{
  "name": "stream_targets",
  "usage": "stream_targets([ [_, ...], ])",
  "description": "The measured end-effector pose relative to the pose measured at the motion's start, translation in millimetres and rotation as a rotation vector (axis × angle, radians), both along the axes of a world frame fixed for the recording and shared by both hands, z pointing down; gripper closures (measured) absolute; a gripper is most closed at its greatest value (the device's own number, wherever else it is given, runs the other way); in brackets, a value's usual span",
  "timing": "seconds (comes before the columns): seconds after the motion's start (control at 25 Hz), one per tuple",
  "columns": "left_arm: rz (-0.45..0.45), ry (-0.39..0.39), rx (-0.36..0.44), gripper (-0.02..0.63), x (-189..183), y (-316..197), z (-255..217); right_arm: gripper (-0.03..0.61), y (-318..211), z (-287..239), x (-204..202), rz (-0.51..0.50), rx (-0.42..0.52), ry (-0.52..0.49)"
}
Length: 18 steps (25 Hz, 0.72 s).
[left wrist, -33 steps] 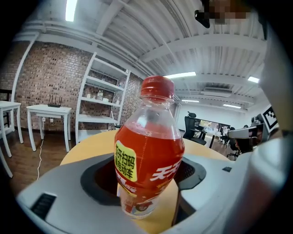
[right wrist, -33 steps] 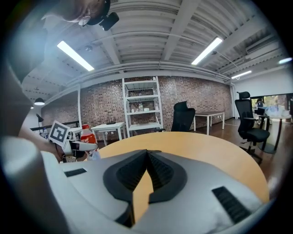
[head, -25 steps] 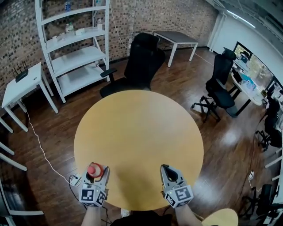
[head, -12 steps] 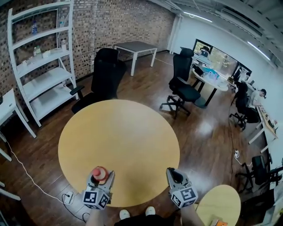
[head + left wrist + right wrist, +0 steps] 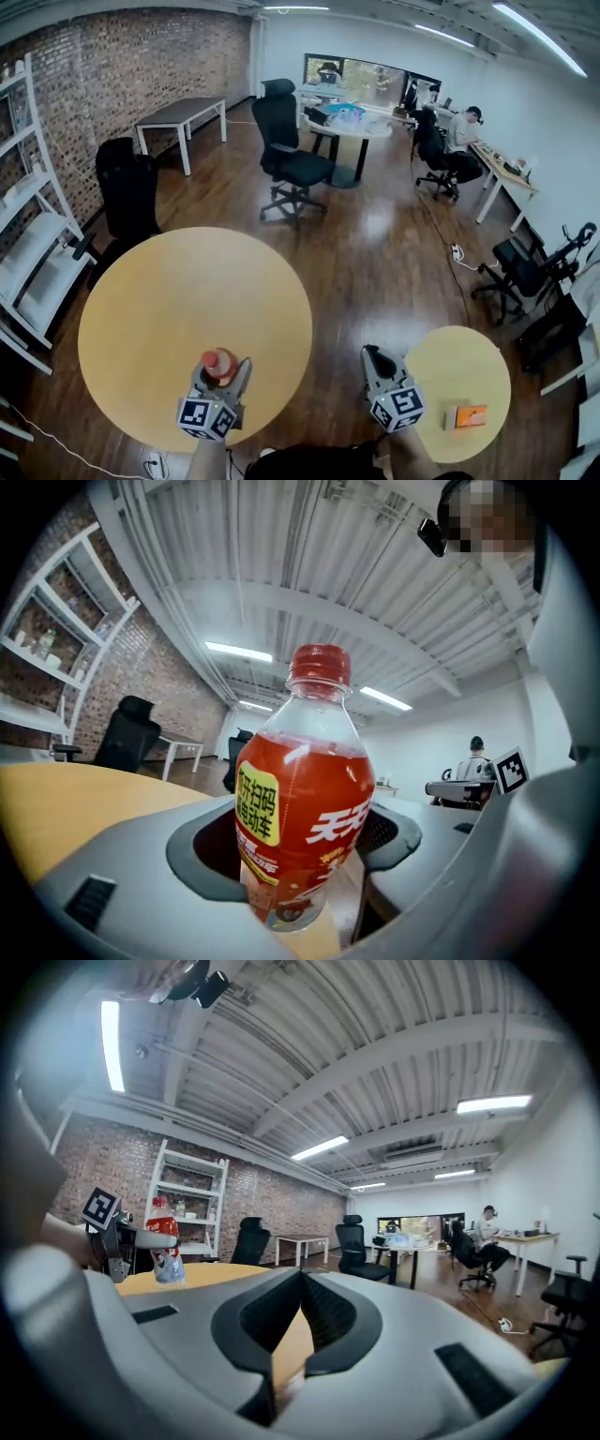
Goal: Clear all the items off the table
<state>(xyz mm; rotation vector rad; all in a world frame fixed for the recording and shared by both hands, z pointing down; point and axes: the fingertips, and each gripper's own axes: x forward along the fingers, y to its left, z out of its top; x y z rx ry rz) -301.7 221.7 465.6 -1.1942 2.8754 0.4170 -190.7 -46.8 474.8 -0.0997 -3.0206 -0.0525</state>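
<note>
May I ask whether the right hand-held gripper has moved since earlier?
Yes: the right hand-held gripper left the big table, toward the small table.

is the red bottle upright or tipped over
Upright: in the left gripper view the red bottle stands cap up, its lower body clamped in the jaws of the left gripper.

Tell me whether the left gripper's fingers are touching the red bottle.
Touching. The left gripper view shows the fingers pressed against both sides of the red bottle, holding it upright.
</note>
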Motion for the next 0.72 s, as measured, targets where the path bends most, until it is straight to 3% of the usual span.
stream_targets([
  [0.2,0.198,-0.027,-0.007,0.304,21.5,-120.2,-9.4,0.574,-117.5,5.7,80.0,0.256,-0.059,-0.024],
  [0.36,0.331,-0.038,-0.02,0.302,61.5,-217.1,-6.3,0.574,-201.2,25.3,151.9,0.416,-0.104,-0.014],
  [0.52,0.5,-0.029,-0.049,0.302,109.4,-309.3,3.9,0.574,-259.0,34.5,223.3,0.559,-0.129,-0.045],
  [0.72,0.726,0.038,-0.054,0.302,167.6,-412.0,21.8,0.574,-300.0,49.1,320.9,0.76,-0.166,-0.073],
])
